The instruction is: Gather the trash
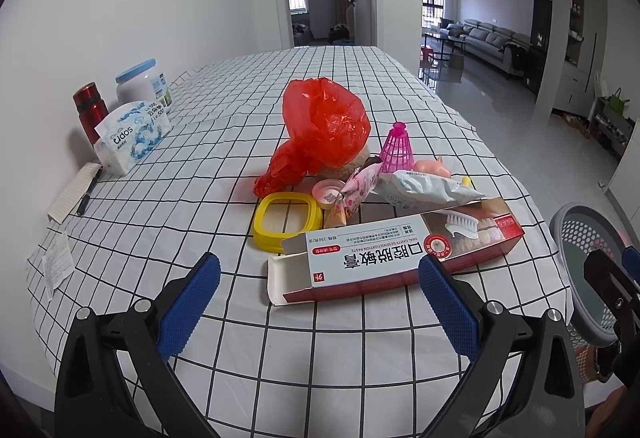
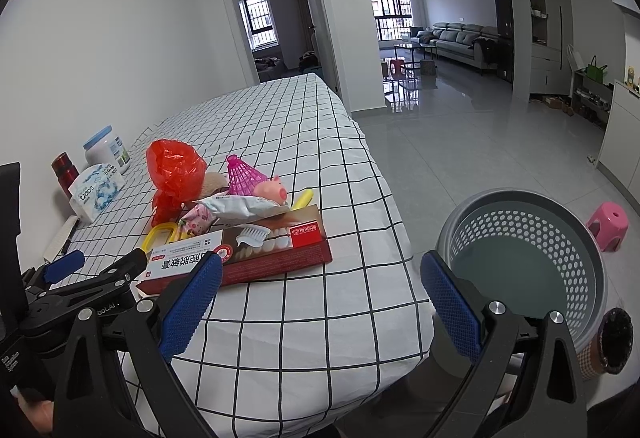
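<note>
A pile of trash lies on the checked tablecloth (image 1: 280, 342): an opened red-and-white toothpaste box (image 1: 396, 254) (image 2: 240, 258), a red plastic bag (image 1: 324, 126) (image 2: 174, 170), a yellow square ring (image 1: 286, 220), a silver snack wrapper (image 1: 424, 188) (image 2: 240, 207), a pink wrapper (image 1: 356, 190), a pink plastic shuttlecock (image 1: 397, 148) and a pink pig toy (image 2: 272, 190). My left gripper (image 1: 320, 288) is open just short of the box, nothing between its fingers. My right gripper (image 2: 320, 288) is open over the table's corner. A grey perforated bin (image 2: 528, 262) (image 1: 592, 262) stands on the floor beside the table.
At the table's left edge stand a red flask (image 1: 90, 110), a white jar with a blue lid (image 1: 142, 84), a tissue pack (image 1: 132, 136), a notepad with a pen (image 1: 76, 190) and a receipt (image 1: 58, 262). A pink stool (image 2: 608, 220) sits on the floor beyond the bin.
</note>
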`<state>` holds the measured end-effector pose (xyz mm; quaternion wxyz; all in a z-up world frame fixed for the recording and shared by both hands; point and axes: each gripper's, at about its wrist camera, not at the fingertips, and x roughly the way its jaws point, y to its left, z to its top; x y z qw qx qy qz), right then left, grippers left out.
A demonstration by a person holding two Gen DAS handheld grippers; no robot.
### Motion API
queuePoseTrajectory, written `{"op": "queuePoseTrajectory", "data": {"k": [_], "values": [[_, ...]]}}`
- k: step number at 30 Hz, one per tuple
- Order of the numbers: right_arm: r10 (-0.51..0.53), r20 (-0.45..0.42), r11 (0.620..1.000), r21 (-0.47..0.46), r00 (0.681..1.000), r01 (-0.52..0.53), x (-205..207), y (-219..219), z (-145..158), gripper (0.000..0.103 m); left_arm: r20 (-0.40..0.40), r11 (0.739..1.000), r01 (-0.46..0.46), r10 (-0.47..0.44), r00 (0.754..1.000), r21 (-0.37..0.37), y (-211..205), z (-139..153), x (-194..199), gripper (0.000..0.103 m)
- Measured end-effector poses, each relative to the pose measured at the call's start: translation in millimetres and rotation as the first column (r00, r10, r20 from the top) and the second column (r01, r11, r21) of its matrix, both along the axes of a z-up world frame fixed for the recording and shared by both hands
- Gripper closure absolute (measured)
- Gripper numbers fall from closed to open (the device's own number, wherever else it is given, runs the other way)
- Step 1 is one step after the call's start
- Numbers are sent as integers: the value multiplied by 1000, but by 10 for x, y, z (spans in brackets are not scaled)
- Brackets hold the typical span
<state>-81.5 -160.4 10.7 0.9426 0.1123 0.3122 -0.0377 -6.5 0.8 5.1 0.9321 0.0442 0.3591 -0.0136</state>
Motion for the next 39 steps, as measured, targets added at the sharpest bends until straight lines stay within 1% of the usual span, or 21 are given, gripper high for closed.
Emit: {"op": "queuePoseTrajectory", "data": {"k": [15, 23, 28, 34, 39], "values": [[4, -3, 1000, -3, 1000, -4, 14, 21, -5, 8, -3, 1000, 1, -1, 1000, -1, 4, -7, 4, 6], [27, -18, 1000, 4, 999, -27, 122, 39, -106, 8, -11, 1000, -30, 30, 1000, -4, 165, -67, 113, 6], [67, -30, 998, -3, 997, -67, 304, 93, -173, 8, -7, 998, -58, 58, 998, 13, 312, -106, 243, 6], [124, -43, 992, -22, 991, -125, 623, 226, -206, 8, -29, 995, -98, 99, 995, 17, 520, -165, 465, 6], [170, -56, 984, -43, 984, -173, 917, 360, -204, 8, -32, 994, -105, 105, 994, 13, 629, -154, 628, 6]]}}
